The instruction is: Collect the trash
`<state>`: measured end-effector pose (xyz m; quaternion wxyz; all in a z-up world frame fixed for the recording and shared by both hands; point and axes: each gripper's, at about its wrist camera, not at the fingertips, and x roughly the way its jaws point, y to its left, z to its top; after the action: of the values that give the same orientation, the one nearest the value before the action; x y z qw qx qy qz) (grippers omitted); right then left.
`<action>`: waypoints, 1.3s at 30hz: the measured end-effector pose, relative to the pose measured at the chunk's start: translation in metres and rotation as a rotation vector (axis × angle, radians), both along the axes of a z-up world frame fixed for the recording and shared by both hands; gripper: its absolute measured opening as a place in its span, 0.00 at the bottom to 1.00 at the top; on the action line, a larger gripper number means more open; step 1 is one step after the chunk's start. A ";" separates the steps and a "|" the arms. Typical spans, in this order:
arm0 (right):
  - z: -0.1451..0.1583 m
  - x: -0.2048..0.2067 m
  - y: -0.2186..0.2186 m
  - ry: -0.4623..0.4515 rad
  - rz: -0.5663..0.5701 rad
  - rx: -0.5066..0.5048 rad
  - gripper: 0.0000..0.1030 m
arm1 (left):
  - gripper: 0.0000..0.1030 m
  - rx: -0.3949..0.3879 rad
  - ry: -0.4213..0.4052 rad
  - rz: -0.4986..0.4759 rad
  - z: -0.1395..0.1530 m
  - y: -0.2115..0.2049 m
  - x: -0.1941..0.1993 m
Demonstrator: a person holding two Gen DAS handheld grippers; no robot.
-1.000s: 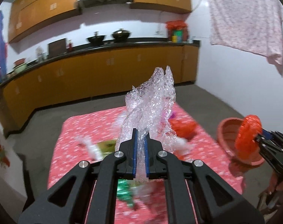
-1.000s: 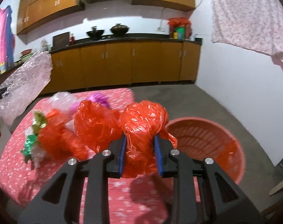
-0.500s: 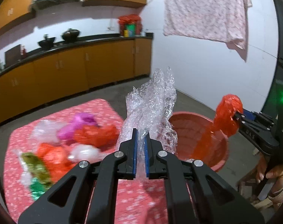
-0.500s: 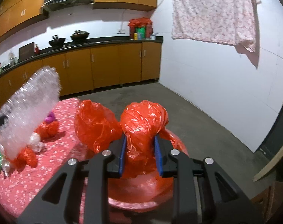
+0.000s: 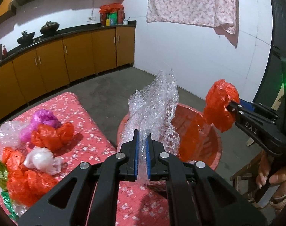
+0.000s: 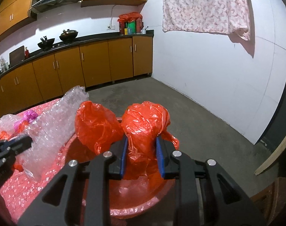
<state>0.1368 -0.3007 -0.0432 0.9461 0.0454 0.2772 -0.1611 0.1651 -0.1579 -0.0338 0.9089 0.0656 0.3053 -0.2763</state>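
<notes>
My left gripper (image 5: 141, 155) is shut on a crumpled sheet of clear bubble wrap (image 5: 154, 105), held over the near rim of the red plastic basin (image 5: 216, 143). My right gripper (image 6: 142, 155) is shut on a red plastic bag (image 6: 145, 124) and holds it above the basin (image 6: 143, 207). The right gripper (image 5: 230, 108) with the red bag (image 5: 220, 107) also shows in the left wrist view, over the basin's right side. The bubble wrap (image 6: 52, 124) also shows in the right wrist view.
A table with a red flowered cloth (image 5: 82, 113) stands left of the basin and bears several crumpled bags: red (image 5: 52, 135), purple (image 5: 42, 117), white (image 5: 41, 160). Brown kitchen cabinets (image 5: 77, 56) line the far wall. A pink cloth (image 5: 192, 3) hangs on the white wall.
Both grippers have swung right from over the table to over the red basin, each still holding its piece of trash.
</notes>
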 end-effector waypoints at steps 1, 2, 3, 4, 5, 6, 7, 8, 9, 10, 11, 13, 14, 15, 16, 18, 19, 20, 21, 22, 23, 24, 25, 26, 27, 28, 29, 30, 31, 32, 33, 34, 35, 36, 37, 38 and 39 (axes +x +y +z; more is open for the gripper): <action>-0.001 0.002 -0.002 0.000 -0.001 0.004 0.26 | 0.06 0.001 0.002 -0.005 -0.001 -0.003 0.001; -0.002 0.004 -0.003 0.002 -0.003 0.010 0.26 | 0.06 0.003 0.003 -0.008 -0.002 -0.008 0.002; -0.003 0.006 -0.005 0.002 -0.003 0.015 0.26 | 0.06 0.004 0.008 -0.012 -0.004 -0.011 0.002; -0.004 0.007 -0.005 0.000 -0.004 0.019 0.26 | 0.06 0.004 0.011 -0.015 -0.005 -0.012 0.004; -0.005 0.009 -0.006 -0.003 -0.003 0.023 0.27 | 0.06 0.005 0.016 -0.020 -0.007 -0.015 0.005; -0.005 0.010 -0.004 -0.004 -0.003 0.025 0.27 | 0.06 0.006 0.018 -0.022 -0.008 -0.017 0.006; -0.006 0.011 -0.004 -0.005 -0.003 0.026 0.27 | 0.06 0.006 0.023 -0.026 -0.010 -0.019 0.007; -0.006 0.012 -0.005 -0.008 -0.001 0.030 0.28 | 0.07 0.007 0.029 -0.029 -0.012 -0.021 0.008; -0.006 0.014 -0.008 -0.011 0.001 0.036 0.29 | 0.07 0.010 0.034 -0.029 -0.015 -0.023 0.009; -0.006 0.015 -0.009 -0.013 0.005 0.042 0.31 | 0.07 0.014 0.037 -0.026 -0.017 -0.025 0.011; -0.006 0.016 -0.011 -0.013 0.009 0.048 0.35 | 0.09 0.017 0.043 -0.026 -0.020 -0.026 0.012; -0.008 0.019 -0.013 -0.013 0.013 0.058 0.36 | 0.19 0.022 0.062 -0.020 -0.025 -0.026 0.015; -0.008 0.021 -0.014 -0.012 0.015 0.063 0.37 | 0.32 0.019 0.065 -0.013 -0.026 -0.024 0.016; -0.009 0.021 -0.014 -0.013 0.018 0.071 0.39 | 0.44 0.016 0.066 -0.005 -0.027 -0.022 0.016; -0.010 0.022 -0.015 -0.012 0.019 0.079 0.41 | 0.47 0.015 0.064 0.006 -0.028 -0.020 0.016; -0.013 0.023 -0.017 -0.008 0.018 0.091 0.44 | 0.49 0.013 0.063 0.019 -0.029 -0.015 0.016; -0.014 0.024 -0.018 -0.005 0.016 0.093 0.46 | 0.49 0.010 0.069 0.031 -0.029 -0.013 0.017; -0.015 0.023 -0.017 -0.001 0.014 0.094 0.49 | 0.51 0.008 0.071 0.041 -0.028 -0.010 0.018; -0.015 0.023 -0.017 -0.001 0.014 0.092 0.51 | 0.53 0.005 0.071 0.053 -0.028 -0.006 0.019; -0.015 0.022 -0.015 -0.002 0.013 0.087 0.54 | 0.54 0.001 0.067 0.069 -0.026 -0.001 0.018; -0.014 0.020 -0.012 -0.005 0.015 0.075 0.57 | 0.56 -0.002 0.061 0.082 -0.025 0.003 0.018; -0.013 0.020 -0.011 -0.007 0.017 0.067 0.59 | 0.58 -0.004 0.051 0.102 -0.022 0.009 0.017; -0.012 0.020 -0.010 -0.008 0.018 0.060 0.60 | 0.59 -0.005 0.045 0.114 -0.021 0.013 0.017; -0.011 0.020 -0.008 -0.009 0.021 0.053 0.60 | 0.60 -0.006 0.036 0.127 -0.019 0.017 0.016; -0.010 0.019 -0.007 -0.010 0.022 0.048 0.61 | 0.61 -0.007 0.027 0.140 -0.017 0.023 0.014; -0.009 0.019 -0.005 -0.011 0.022 0.046 0.62 | 0.62 -0.007 0.018 0.154 -0.014 0.028 0.013; -0.008 0.017 -0.003 -0.017 0.024 0.049 0.65 | 0.63 -0.007 0.008 0.167 -0.012 0.033 0.011; -0.006 0.016 -0.002 -0.023 0.026 0.050 0.66 | 0.65 -0.007 -0.003 0.178 -0.011 0.038 0.008; -0.005 0.014 0.003 -0.032 0.029 0.046 0.70 | 0.66 -0.006 -0.016 0.193 -0.008 0.045 0.005; -0.004 0.012 0.007 -0.040 0.033 0.040 0.72 | 0.66 -0.004 -0.025 0.206 -0.006 0.051 0.002; -0.004 0.011 0.012 -0.046 0.041 0.034 0.72 | 0.68 -0.004 -0.038 0.225 -0.004 0.060 -0.003; -0.004 0.009 0.020 -0.050 0.056 0.024 0.73 | 0.69 -0.004 -0.046 0.237 -0.003 0.066 -0.006; -0.004 0.009 0.027 -0.052 0.070 0.019 0.74 | 0.71 -0.002 -0.061 0.258 0.000 0.076 -0.011; -0.004 0.009 0.033 -0.053 0.085 0.017 0.74 | 0.72 0.001 -0.070 0.272 0.000 0.082 -0.014; -0.005 0.009 0.042 -0.050 0.103 0.014 0.74 | 0.73 0.005 -0.086 0.298 0.001 0.094 -0.020; -0.005 0.010 0.048 -0.049 0.115 0.013 0.74 | 0.74 0.006 -0.095 0.317 0.002 0.102 -0.024; -0.006 0.010 0.057 -0.047 0.137 0.016 0.74 | 0.75 0.007 -0.101 0.337 0.003 0.112 -0.028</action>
<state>0.1470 -0.2439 -0.0496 0.9608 0.0378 0.2586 -0.0925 0.1373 -0.0460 -0.0313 0.9563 0.0305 0.2669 -0.1152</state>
